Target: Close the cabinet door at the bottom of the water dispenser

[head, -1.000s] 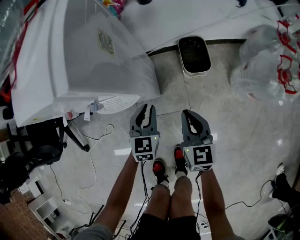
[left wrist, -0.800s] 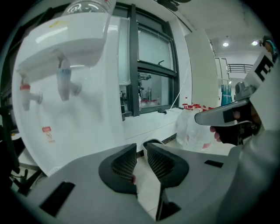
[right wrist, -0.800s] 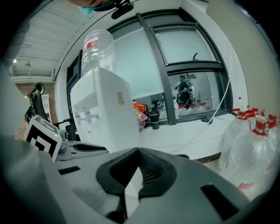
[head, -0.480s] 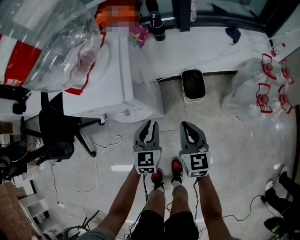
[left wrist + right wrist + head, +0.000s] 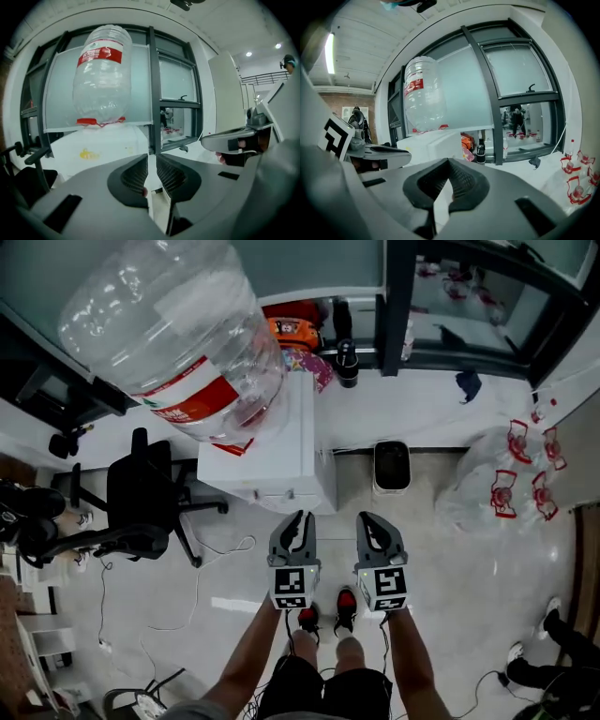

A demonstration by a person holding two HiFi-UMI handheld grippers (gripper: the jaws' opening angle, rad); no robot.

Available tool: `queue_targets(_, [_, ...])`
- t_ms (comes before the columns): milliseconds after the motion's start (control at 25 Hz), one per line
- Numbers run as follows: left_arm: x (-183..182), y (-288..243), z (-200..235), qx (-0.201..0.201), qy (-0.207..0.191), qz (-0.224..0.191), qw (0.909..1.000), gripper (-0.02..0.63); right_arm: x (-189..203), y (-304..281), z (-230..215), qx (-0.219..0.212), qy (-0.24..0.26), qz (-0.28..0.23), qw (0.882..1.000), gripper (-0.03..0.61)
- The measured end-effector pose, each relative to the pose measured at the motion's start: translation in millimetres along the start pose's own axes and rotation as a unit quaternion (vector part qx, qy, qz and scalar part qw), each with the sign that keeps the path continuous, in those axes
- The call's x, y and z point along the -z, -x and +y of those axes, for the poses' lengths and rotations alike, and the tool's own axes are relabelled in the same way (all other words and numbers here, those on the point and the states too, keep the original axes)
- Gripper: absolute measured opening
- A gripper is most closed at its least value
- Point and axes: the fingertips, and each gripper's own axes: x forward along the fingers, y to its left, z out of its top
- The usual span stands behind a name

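Note:
The white water dispenser (image 5: pixel 272 460) stands below me with a large clear bottle (image 5: pixel 178 334) upside down on top. From this steep angle its lower cabinet door is hidden. Both grippers hang side by side in the air in front of it, above my feet, touching nothing. My left gripper (image 5: pixel 298 526) has a narrow gap between its jaws, which are closing on nothing. The tips of my right gripper (image 5: pixel 373 529) meet, and it is empty. In the left gripper view the left gripper (image 5: pixel 152 159) faces the bottle (image 5: pixel 101 75). In the right gripper view the right gripper (image 5: pixel 449 164) has the bottle (image 5: pixel 423 93) beyond it.
A black office chair (image 5: pixel 141 498) stands left of the dispenser. A small white bin (image 5: pixel 392 467) sits against the wall to its right. Bagged empty bottles (image 5: pixel 511 484) lie further right. Cables (image 5: pixel 197 568) trail over the floor. Someone's shoes (image 5: pixel 553 615) show at the right edge.
Both grippers and my head have risen together. The dispenser now looks smaller and farther below, and its whole bottle has come into view. The left jaws have narrowed slightly.

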Motion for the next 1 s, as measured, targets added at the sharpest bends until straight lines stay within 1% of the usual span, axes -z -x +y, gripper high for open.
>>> queue_targets(200, [-40,25,22,-0.019,0.001,-0.014,0.9997,0.066,-50,5,18,-0.013,0.01,-0.016,1.0,0.015])
queue_targets(400, [-70,55,34,-0.02,-0.001,-0.017,0.9997,0.051,-88,17,36,-0.024,0.025,-0.032,0.999,0.015])
queue_targets(640, [-94,89,51,-0.041,0.003,-0.022,0.9989,0.048,-123,34,51,-0.03,0.032,-0.044,0.998,0.015])
queue_targets(840, [-120,119,59,-0.051,-0.001,-0.039,0.9979,0.048,-150,56,64,-0.033,0.04,-0.062,0.997,0.015])
queue_targets(1000, [-135,141,62,-0.059,-0.008,-0.053,0.9968,0.048,-163,75,70,-0.035,0.05,-0.068,0.996,0.015])
